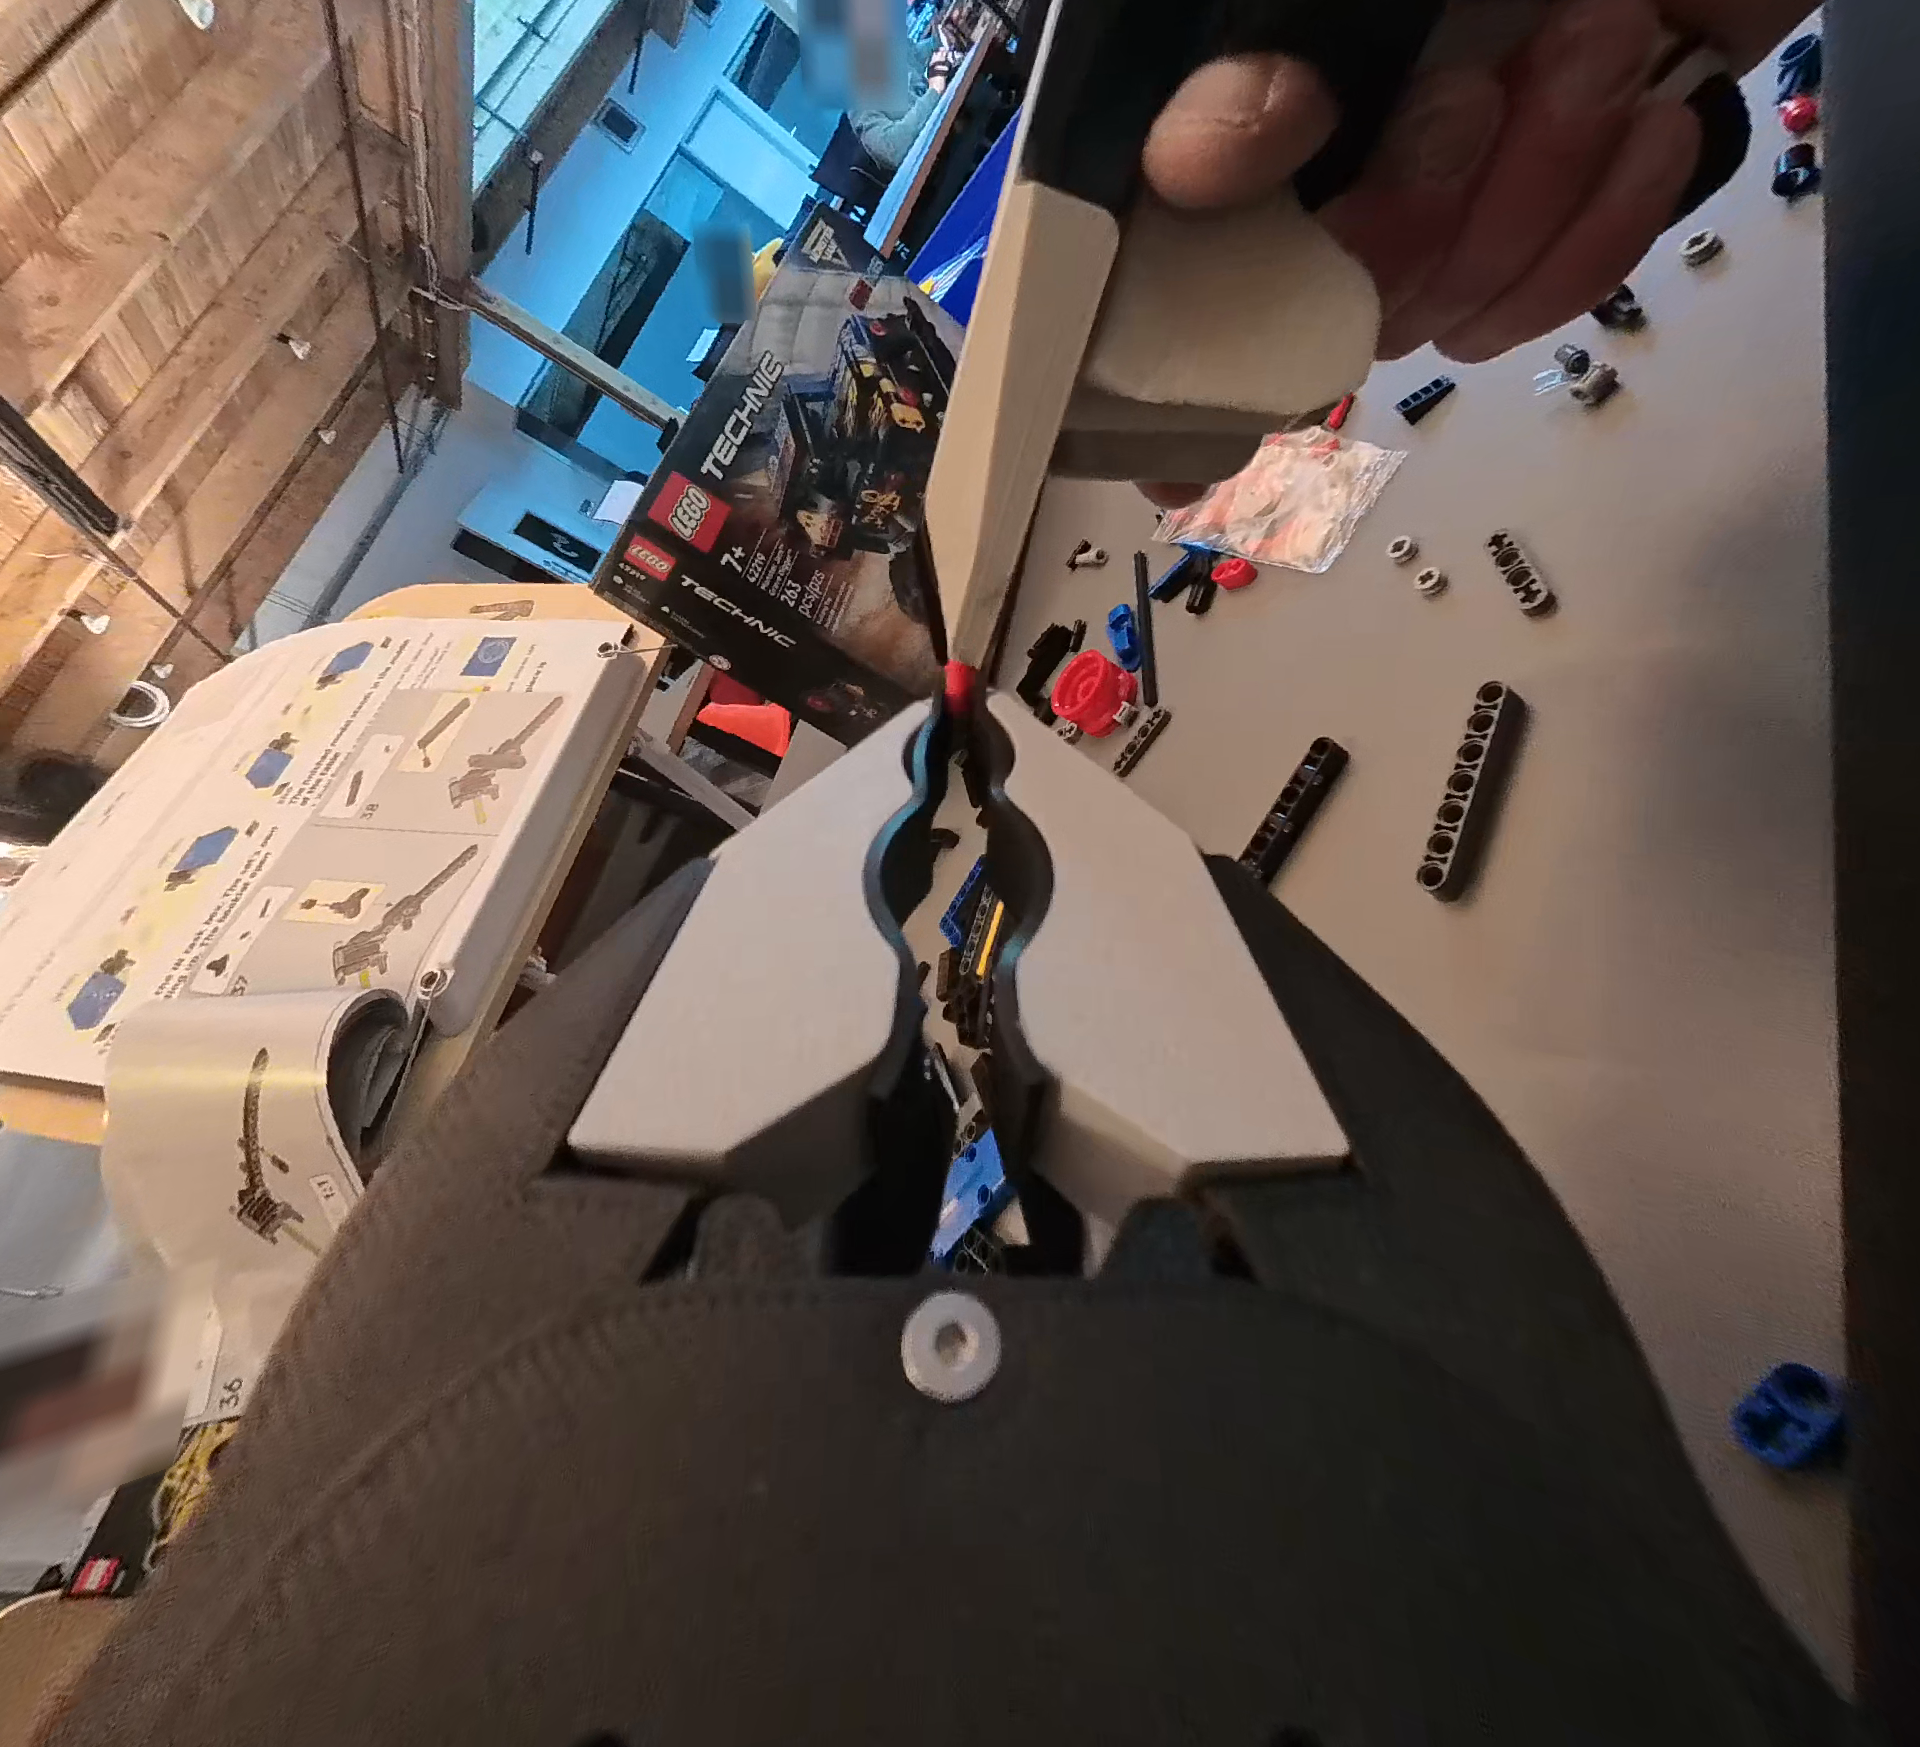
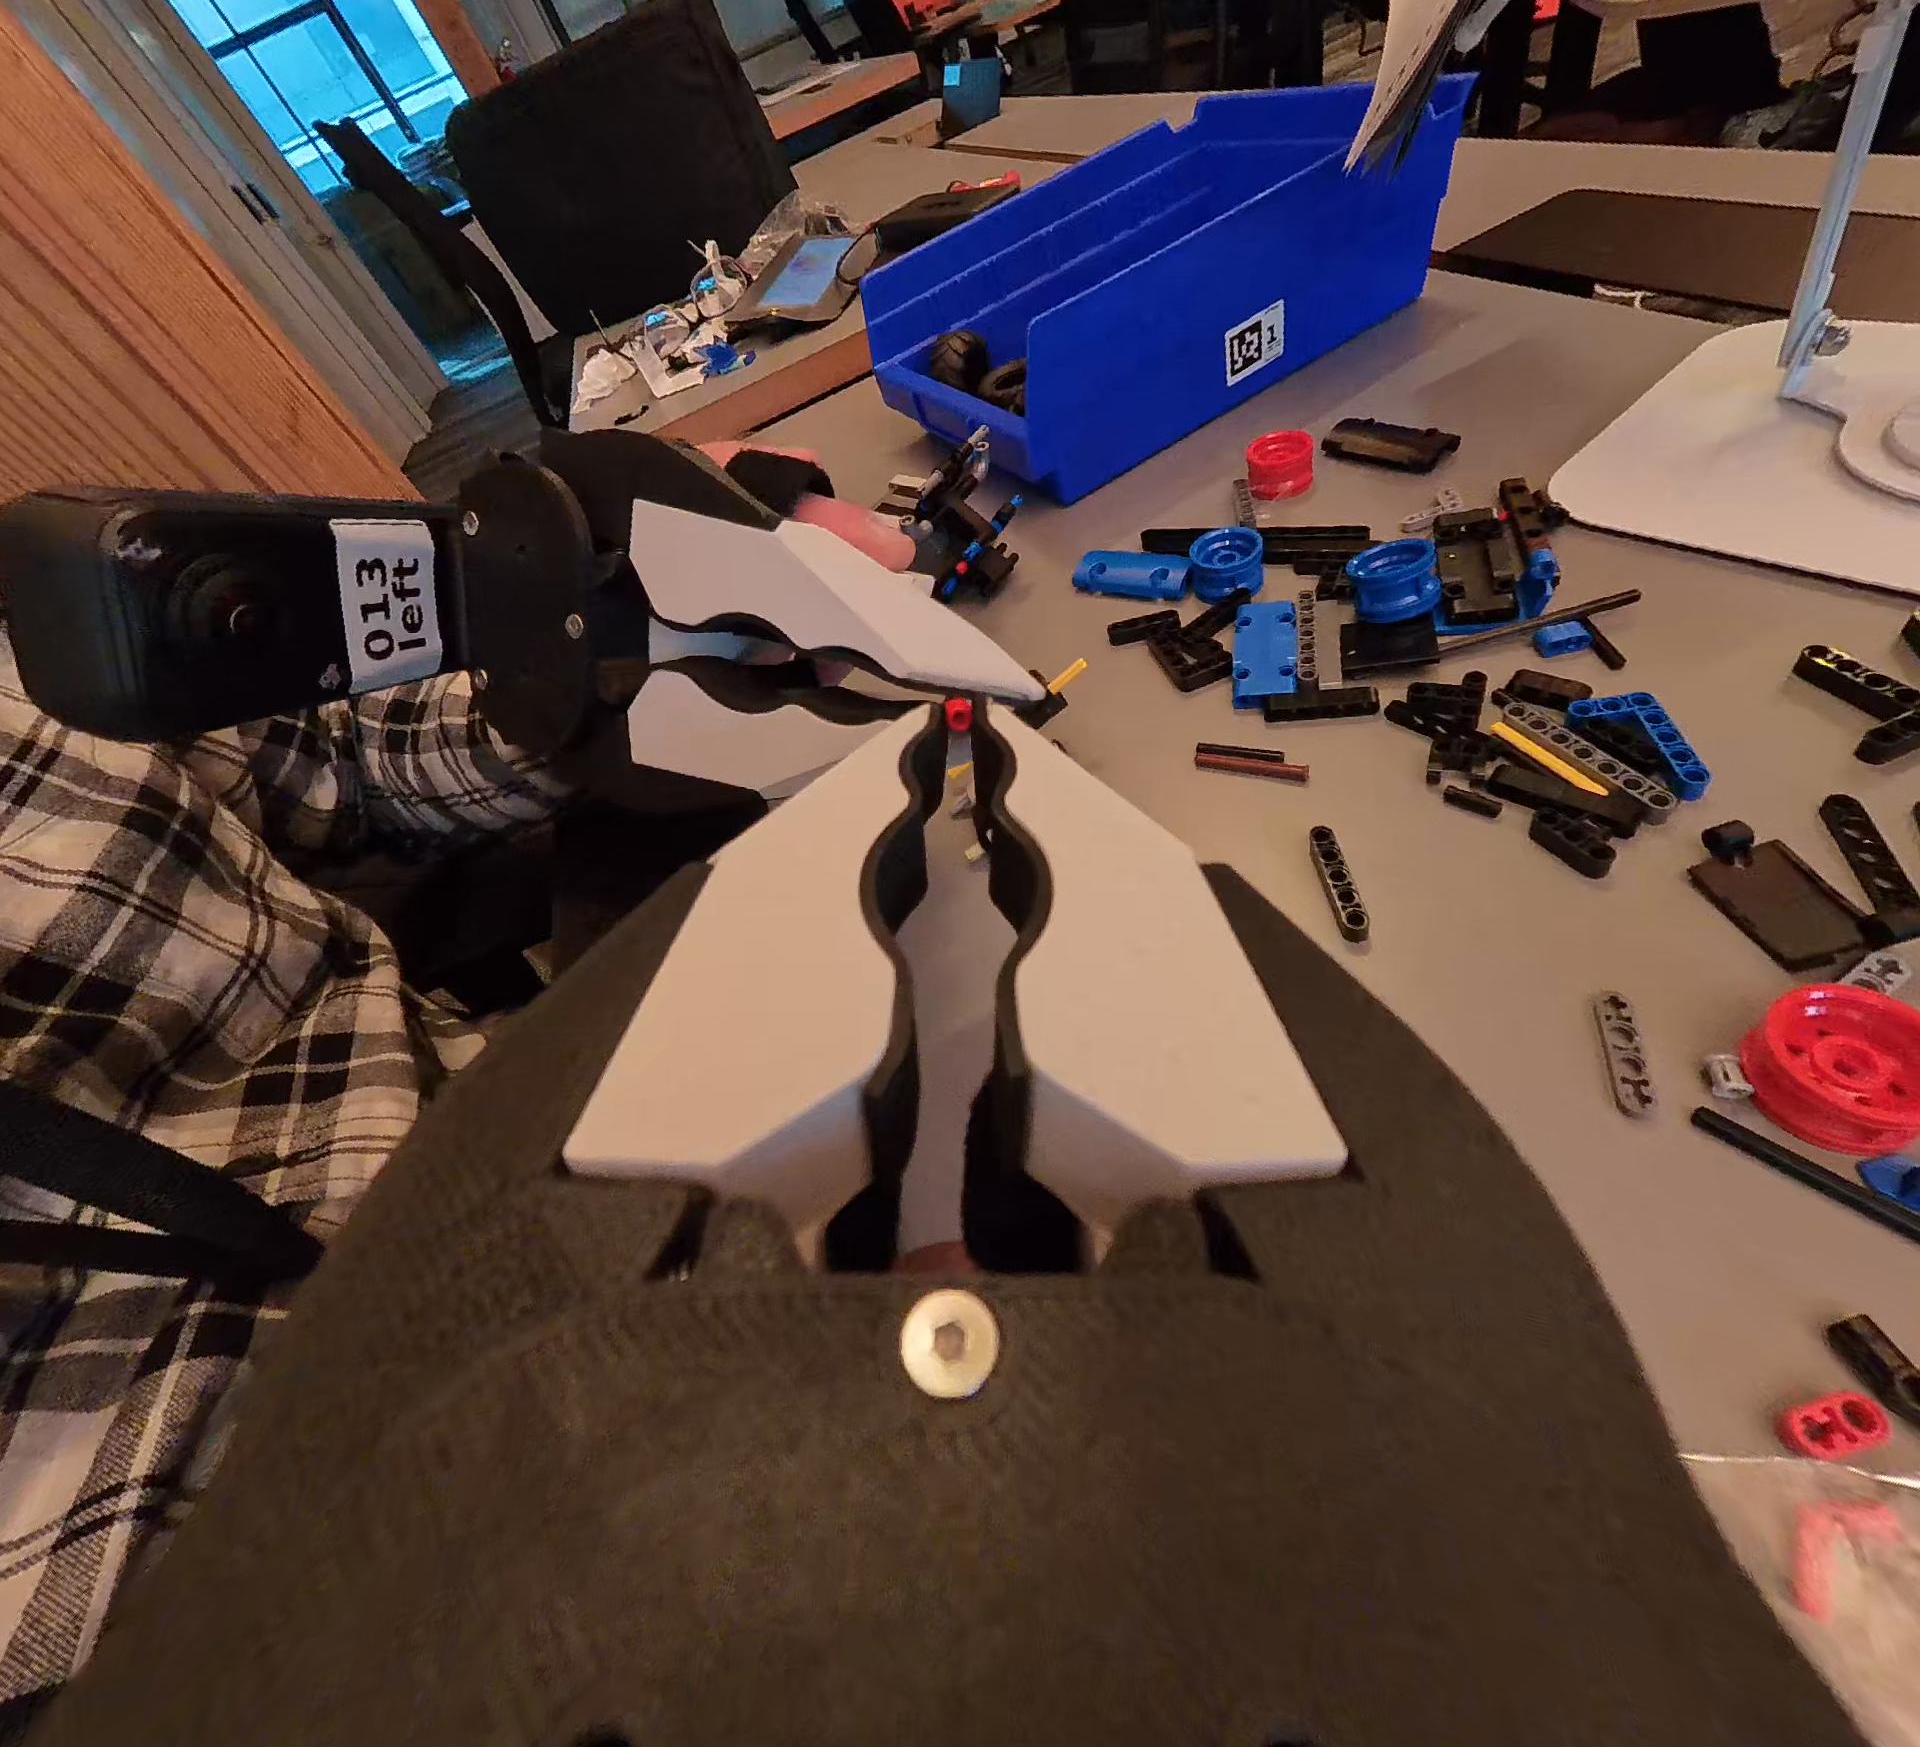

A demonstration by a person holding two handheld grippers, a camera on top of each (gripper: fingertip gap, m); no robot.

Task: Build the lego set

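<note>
1. Left wrist view: your left gripper [image 1: 961, 710], fingers nearly closed, pinches a small red piece [image 1: 957, 683] on a thin black axle [image 1: 932, 594]; the axle's long axis runs up and away from the tips. The right gripper [image 1: 977, 627] meets it.

2. Right wrist view: your right gripper [image 2: 958, 723], fingers closed, nips the same red piece [image 2: 957, 713] above the counter [image 2: 1455, 970]. Most parts lie loose: early in the build, I judge.

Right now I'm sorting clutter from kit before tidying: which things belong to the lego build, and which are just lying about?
Belongs to the build:
red piece pinched at both grippers' tips
right gripper
left gripper
loose lego parts
instruction booklet
lego box

Just lying about:
blue bin
black chair
</note>
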